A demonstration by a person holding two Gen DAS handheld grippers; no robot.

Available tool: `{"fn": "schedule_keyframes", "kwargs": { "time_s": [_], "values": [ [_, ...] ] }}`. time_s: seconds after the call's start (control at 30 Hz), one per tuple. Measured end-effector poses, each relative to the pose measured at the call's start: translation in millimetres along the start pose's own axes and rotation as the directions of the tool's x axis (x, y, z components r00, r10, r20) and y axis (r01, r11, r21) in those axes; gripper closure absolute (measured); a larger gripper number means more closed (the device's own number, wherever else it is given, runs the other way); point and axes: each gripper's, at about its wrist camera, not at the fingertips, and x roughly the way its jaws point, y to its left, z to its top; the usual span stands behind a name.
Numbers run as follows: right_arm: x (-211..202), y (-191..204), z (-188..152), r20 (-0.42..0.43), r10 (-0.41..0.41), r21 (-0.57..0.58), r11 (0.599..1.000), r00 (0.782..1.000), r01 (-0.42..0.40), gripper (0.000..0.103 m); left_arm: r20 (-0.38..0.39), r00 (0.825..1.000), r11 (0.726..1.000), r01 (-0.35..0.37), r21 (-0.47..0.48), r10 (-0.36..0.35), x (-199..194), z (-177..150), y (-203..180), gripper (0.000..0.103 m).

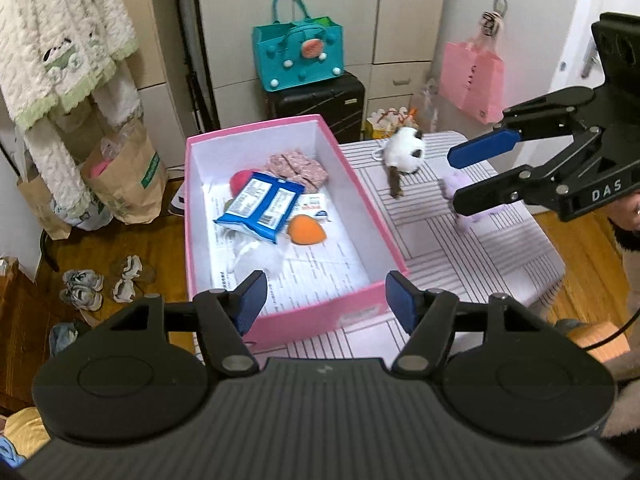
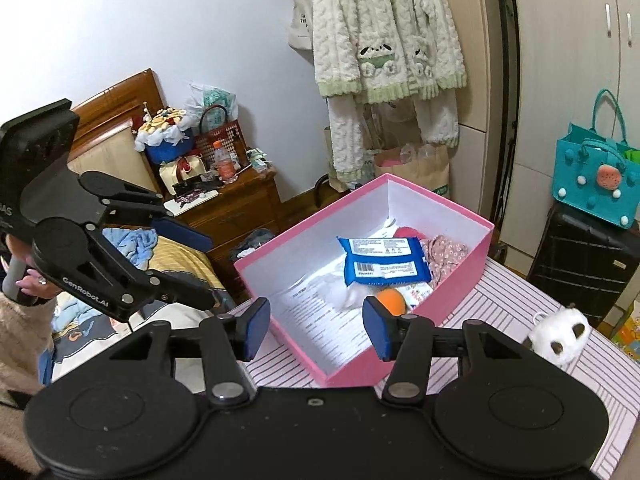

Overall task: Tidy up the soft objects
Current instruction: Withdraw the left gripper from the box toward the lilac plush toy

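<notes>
Ahead of my two claws, the soft things lie heaped at the far end of the pink cardboard box (image 1: 362,298): a glossy blue wipes pack (image 1: 262,208), an egg-shaped orange sponge (image 1: 307,231), and flowered cloth (image 1: 298,169). The near half of its white floor is bare. My left claw (image 1: 326,306) and right claw (image 2: 316,328) both stand spread over the near rim, pinching nothing, and to the right a fluffy white plush (image 1: 405,148) sits on the striped table (image 1: 480,248).

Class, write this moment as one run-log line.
left tool: open, empty | right tool: open, empty | pink box: holds wipes pack | white plush: outside box
</notes>
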Motion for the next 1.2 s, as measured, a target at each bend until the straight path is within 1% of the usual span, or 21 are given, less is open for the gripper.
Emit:
{"fn": "schedule_keyframes", "kwargs": {
  "time_s": [0.23, 0.33, 0.57, 0.6, 0.63, 0.77, 1.0, 1.1, 1.2],
  "values": [
    [-27.3, 7.6, -22.8, 0.005, 0.0, 0.0, 1.0, 1.0, 0.0, 0.044, -0.015, 1.0, 0.998, 0.008, 0.06, -0.007, -4.9, -6.7, -27.8, 0.038],
    [-38.9, 9.9, -35.2, 0.012, -0.013, -0.001, 1.0, 1.0, 0.013, 0.044, -0.032, 0.999, 0.996, 0.011, 0.089, -0.009, -3.0, -6.7, -40.4, 0.038],
    [-56.4, 11.7, -63.4, 0.003, -0.037, -0.006, 0.999, 0.999, 0.037, 0.042, -0.082, 0.996, 0.988, 0.055, 0.144, -0.044, 8.9, -7.4, -69.2, 0.037],
    [-57.8, 11.3, -67.9, 0.001, -0.041, -0.004, 0.999, 0.999, 0.041, 0.042, -0.09, 0.995, 0.987, 0.062, 0.15, -0.049, 11.8, -7.5, -72.8, 0.034],
    [-59.5, 9.9, -73.0, -0.002, -0.045, 0.002, 0.999, 0.999, 0.045, 0.042, -0.098, 0.994, 0.985, 0.07, 0.156, -0.056, 15.2, -7.7, -76.7, 0.028],
    [-65.2, 0.4, -95.9, -0.018, -0.064, 0.035, 0.997, 0.998, 0.065, 0.041, -0.128, 0.988, 0.979, 0.103, 0.178, -0.08, 31.7, -9.7, -92.7, 0.028],
    [-69.1, -21.3, -130.7, -0.044, -0.103, 0.091, 0.99, 0.994, 0.107, 0.04, -0.194, 0.972, 0.969, 0.169, 0.179, -0.134, 65.7, -5.8, -113.0, 0.027],
    [-68.8, -33.8, -145.3, -0.038, -0.132, 0.112, 0.984, 0.99, 0.136, 0.039, -0.201, 0.966, 0.964, 0.199, 0.178, -0.163, 77.9, -3.8, -121.8, 0.024],
    [-66.9, -47.6, -157.1, -0.031, -0.165, 0.131, 0.977, 0.986, 0.168, 0.038, -0.183, 0.967, 0.955, 0.215, 0.204, -0.179, 88.5, -4.5, -133.1, 0.024]
  ]
}}
